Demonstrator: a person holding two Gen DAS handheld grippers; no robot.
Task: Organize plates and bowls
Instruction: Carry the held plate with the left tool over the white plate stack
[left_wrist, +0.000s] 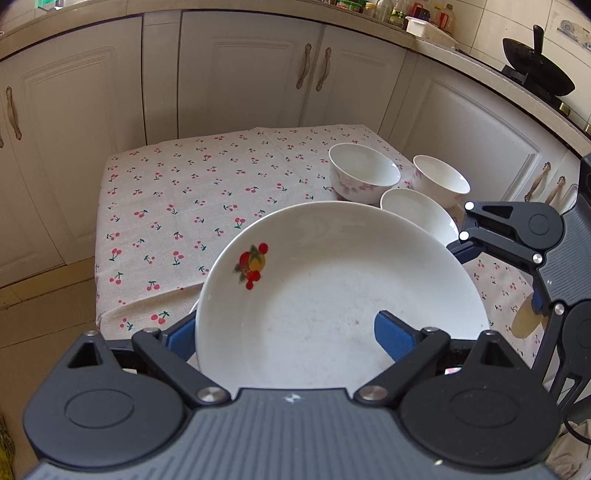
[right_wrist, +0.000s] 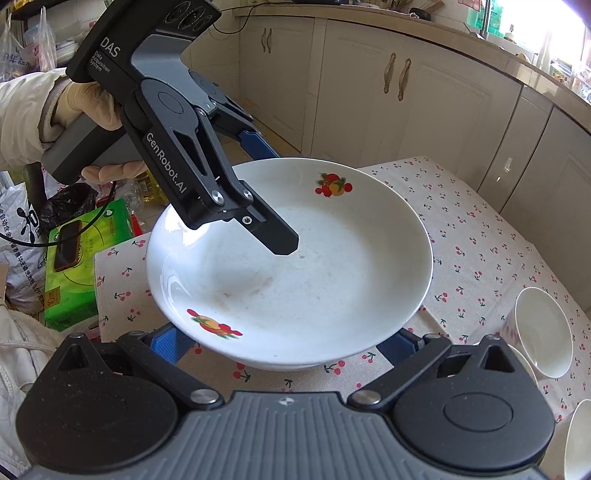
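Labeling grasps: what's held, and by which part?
Left claw grips the plate at its rim, one finger inside. Right claw is open, holding nothing.

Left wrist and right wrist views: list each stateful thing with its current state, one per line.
Plate: upright, empty, raised over the tablecloth.
Left gripper: clamped on the plate's rim.
Right gripper: open, fingers under the plate's near edge.
Three bowls: upright, empty, clustered.
Cabinet doors: closed.

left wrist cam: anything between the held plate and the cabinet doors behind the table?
Left of the three bowls, only bare cherry-print tablecloth lies between the plate, clamped by the left tool, and the cabinets.
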